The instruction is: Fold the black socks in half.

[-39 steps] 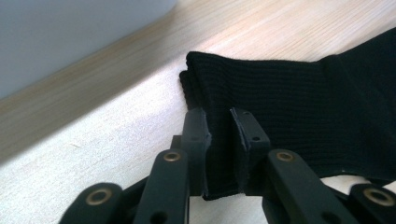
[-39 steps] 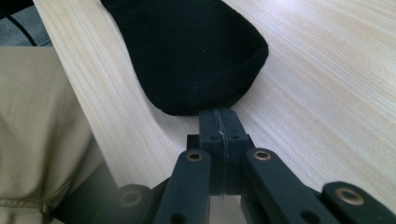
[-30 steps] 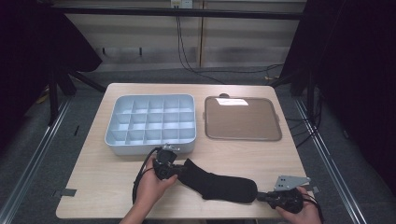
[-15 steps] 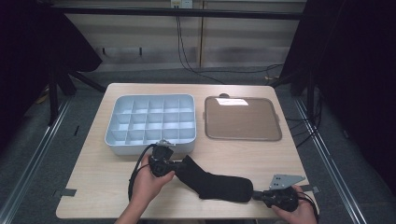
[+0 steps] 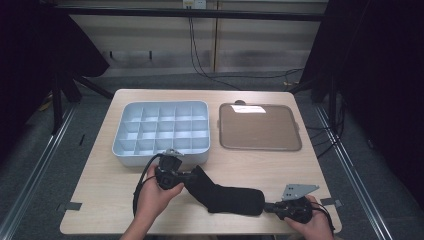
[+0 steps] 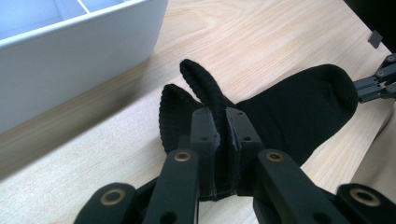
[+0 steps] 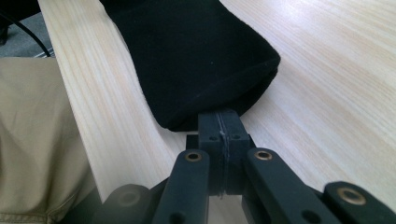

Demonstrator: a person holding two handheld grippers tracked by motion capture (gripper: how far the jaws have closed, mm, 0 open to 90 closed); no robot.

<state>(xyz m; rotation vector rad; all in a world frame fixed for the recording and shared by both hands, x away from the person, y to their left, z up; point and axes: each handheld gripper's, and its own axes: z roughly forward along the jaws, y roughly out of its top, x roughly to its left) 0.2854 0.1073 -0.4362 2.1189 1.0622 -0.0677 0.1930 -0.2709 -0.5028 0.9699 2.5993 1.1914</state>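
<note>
A black sock [image 5: 227,196] lies stretched across the front of the wooden table [image 5: 260,162]. My left gripper [image 5: 189,178] is shut on its ribbed cuff [image 6: 196,88], and the cuff end is raised a little off the table. In the left gripper view, fabric is pinched between the pads [image 6: 205,140]. My right gripper [image 5: 268,206] is at the front right with its jaws closed at the sock's toe [image 7: 219,88]. The toe edge runs in at its closed tips [image 7: 219,122].
A pale blue-grey tray [image 5: 162,155] with several compartments stands just behind my left hand. A flat brown tray [image 5: 260,127] sits at the back right. The table's front edge runs right under both hands. A beige trouser leg [image 7: 37,140] is close by the right gripper.
My left gripper has risen slightly and drawn toward the compartment tray, lifting the sock's cuff with it. The right gripper has stayed about where it was.
</note>
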